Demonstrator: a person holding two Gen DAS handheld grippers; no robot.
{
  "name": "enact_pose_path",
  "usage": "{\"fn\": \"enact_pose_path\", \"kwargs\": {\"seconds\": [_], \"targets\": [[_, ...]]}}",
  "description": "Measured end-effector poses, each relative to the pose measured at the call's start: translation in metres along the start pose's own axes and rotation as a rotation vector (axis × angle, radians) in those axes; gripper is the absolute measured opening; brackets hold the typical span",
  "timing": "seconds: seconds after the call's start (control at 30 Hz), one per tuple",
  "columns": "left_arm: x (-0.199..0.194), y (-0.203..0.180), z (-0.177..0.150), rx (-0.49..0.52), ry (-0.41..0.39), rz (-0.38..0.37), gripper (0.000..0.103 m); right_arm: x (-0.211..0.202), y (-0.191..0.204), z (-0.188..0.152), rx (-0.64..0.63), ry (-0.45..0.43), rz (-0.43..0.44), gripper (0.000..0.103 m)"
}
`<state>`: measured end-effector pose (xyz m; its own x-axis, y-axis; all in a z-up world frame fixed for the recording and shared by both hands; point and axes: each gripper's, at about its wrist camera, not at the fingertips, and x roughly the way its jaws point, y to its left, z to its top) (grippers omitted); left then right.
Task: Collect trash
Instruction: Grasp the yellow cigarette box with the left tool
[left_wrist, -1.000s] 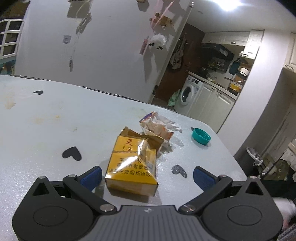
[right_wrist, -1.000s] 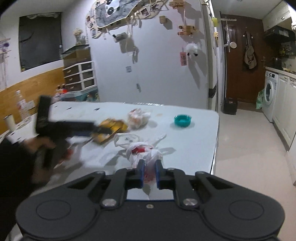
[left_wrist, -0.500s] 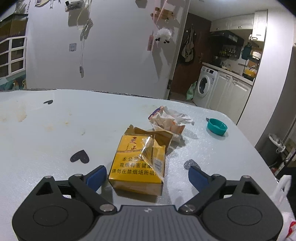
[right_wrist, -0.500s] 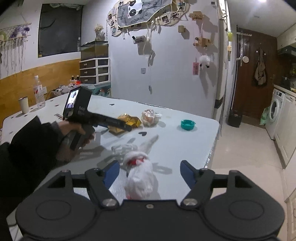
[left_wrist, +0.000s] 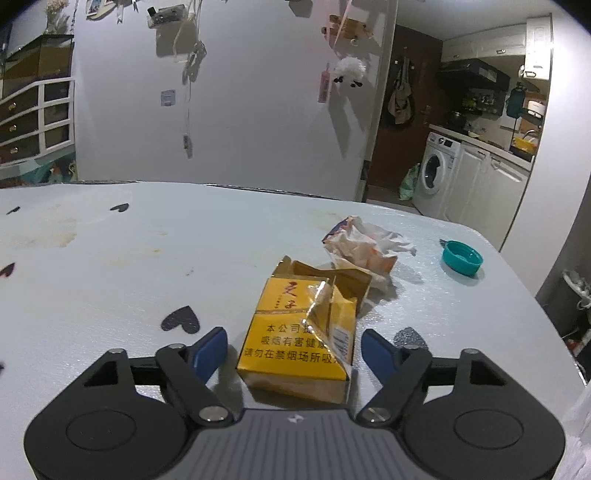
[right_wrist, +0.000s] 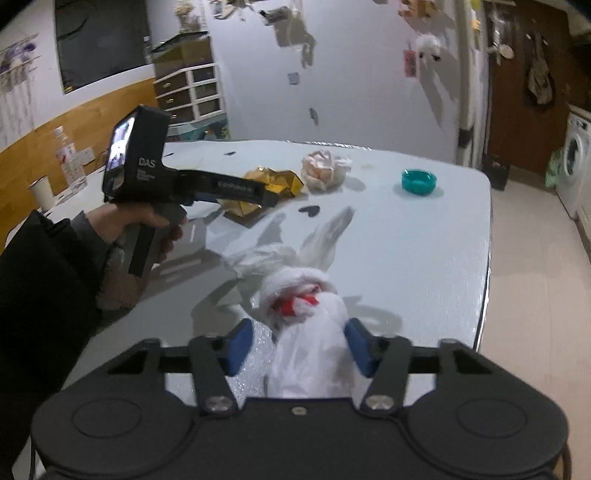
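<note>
A pale table (left_wrist: 110, 266), stained and dotted with dark heart stickers (left_wrist: 181, 319), stands by a white wall hung with ornaments; a kitchen with a washing machine (left_wrist: 437, 173) lies far right. The left gripper (left_wrist: 293, 349) is closing around a yellow cigarette pack (left_wrist: 295, 339), pads not yet touching. The right gripper (right_wrist: 297, 345) is closing around a white plastic bag (right_wrist: 310, 354), its right pad at the bag, the left apart. Crumpled paper (left_wrist: 364, 247) and a teal cap (left_wrist: 461, 256) lie farther off.

"DAS" on the black tool body (right_wrist: 147, 162); Chinese health warning on the yellow cigarette pack (left_wrist: 295, 332)
</note>
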<state>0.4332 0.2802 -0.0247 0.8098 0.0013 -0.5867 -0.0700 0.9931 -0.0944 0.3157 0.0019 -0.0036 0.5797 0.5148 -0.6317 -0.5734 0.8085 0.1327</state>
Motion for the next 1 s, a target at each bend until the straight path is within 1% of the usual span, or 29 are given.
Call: {"fn": "enact_pose_path", "kwargs": {"seconds": [0.03,0.07,0.1,0.13,0.23,0.3,0.37,0.67,0.83,1.0], "targets": [[0.0,0.0,0.0,0.001,-0.002,0.006,0.074,0.0,0.0,-0.001,0.003,0.003,-0.003,0.045],[-0.001,0.0,0.0,-0.001,-0.004,0.009,0.069,-0.001,0.002,-0.004,0.003,0.008,-0.004,0.044],[-0.002,0.0,0.0,-0.002,-0.006,0.01,0.066,-0.001,0.002,-0.005,0.003,0.012,-0.007,0.041],[-0.002,0.0,0.0,-0.002,-0.008,0.011,0.065,-0.001,0.004,-0.007,0.001,0.017,-0.007,0.041],[-0.004,0.001,-0.001,0.0,-0.01,-0.027,0.064,-0.005,0.006,-0.013,-0.008,0.016,-0.009,0.039],[-0.006,0.001,-0.002,0.002,-0.011,-0.036,0.062,-0.007,0.007,-0.016,-0.011,0.009,-0.011,0.036],[-0.009,0.001,-0.004,-0.005,-0.015,-0.047,0.053,-0.01,0.008,-0.019,-0.009,-0.003,-0.013,0.035],[-0.028,-0.01,-0.012,0.04,-0.045,-0.037,0.052,-0.024,0.001,-0.02,0.02,-0.066,-0.049,0.033],[-0.051,-0.017,-0.021,0.044,-0.073,-0.03,0.052,-0.036,-0.007,-0.019,0.044,-0.109,-0.063,0.033],[-0.074,-0.036,-0.032,0.056,-0.104,-0.032,0.052,-0.052,-0.018,-0.021,0.051,-0.143,-0.083,0.033]]}}
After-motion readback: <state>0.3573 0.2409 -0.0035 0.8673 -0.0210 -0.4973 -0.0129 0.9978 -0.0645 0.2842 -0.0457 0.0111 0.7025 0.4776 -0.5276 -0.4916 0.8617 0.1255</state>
